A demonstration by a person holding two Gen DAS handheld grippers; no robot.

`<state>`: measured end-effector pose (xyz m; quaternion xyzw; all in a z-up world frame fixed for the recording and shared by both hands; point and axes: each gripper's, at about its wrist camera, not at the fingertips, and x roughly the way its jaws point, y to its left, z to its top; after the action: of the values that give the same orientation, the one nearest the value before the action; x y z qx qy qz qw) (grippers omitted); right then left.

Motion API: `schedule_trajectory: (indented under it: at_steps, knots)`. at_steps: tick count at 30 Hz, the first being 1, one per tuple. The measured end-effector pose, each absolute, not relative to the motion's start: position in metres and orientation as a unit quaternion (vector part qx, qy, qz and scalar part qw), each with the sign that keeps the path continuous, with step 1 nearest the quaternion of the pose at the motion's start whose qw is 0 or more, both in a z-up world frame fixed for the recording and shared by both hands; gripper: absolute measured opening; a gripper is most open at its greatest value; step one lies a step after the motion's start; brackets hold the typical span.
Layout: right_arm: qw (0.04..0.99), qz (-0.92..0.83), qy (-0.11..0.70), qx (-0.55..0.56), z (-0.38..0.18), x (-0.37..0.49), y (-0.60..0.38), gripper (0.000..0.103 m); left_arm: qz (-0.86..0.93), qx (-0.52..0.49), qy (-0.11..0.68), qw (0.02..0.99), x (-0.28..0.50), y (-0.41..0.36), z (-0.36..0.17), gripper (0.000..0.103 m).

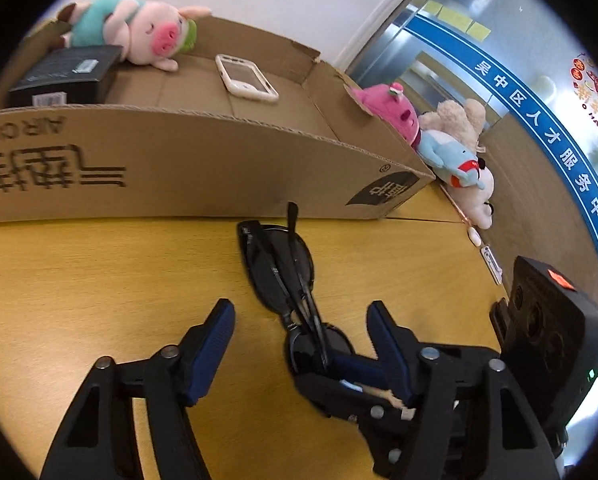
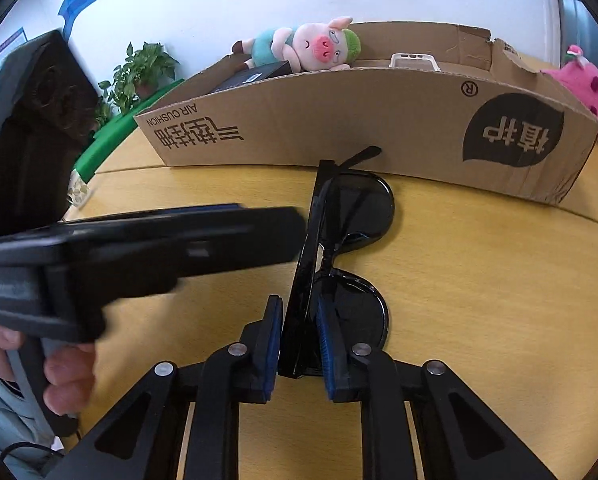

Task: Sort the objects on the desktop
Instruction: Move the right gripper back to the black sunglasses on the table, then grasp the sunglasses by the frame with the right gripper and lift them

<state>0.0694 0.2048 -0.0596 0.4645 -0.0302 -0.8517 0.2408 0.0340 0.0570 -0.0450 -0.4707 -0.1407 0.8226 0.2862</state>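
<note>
My right claw [image 2: 298,346] is clamped on the near end of the folded black sunglasses [image 2: 339,248], its blue pads pressed to either side of the frame, and the glasses lie on the yellow bench [image 2: 479,280] just in front of the cardboard box [image 2: 339,120]. My left claw [image 1: 299,330] stands apart around the same glasses from the other side, its fingers [image 1: 215,332] gripping nothing. Inside the box lie a plush pig [image 1: 147,34], a black carton [image 1: 67,76] and a white phone case [image 1: 245,78].
</note>
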Motion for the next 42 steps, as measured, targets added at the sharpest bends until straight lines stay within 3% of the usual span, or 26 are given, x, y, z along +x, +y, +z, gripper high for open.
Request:
schedule_trajectory:
  at_steps: [5, 6, 19, 30, 42]
  knots:
    - [0.248, -0.848, -0.039, 0.466, -0.061, 0.073, 0.207, 0.016, 0.815, -0.485, -0.137, 0.285, 0.02, 0.066, -0.055, 0.024]
    - [0.249, -0.848, -0.039, 0.466, -0.061, 0.074, 0.208, 0.016, 0.812, -0.488, -0.138, 0.29, 0.019, 0.067, -0.056, 0.022]
    - [0.26, -0.852, -0.042, 0.452, -0.052, 0.092, 0.207, 0.013, 0.819, -0.463, -0.143, 0.306, 0.035, 0.065, -0.034, 0.014]
    - [0.277, -0.884, -0.033, 0.376, 0.009, 0.104, 0.2, 0.013, 0.865, -0.379, -0.1, 0.313, 0.052, 0.065, 0.05, 0.01]
    - [0.266, -0.917, -0.013, 0.296, 0.093, 0.071, 0.211, 0.013, 0.884, -0.316, -0.061, 0.34, 0.013, 0.086, 0.139, 0.01]
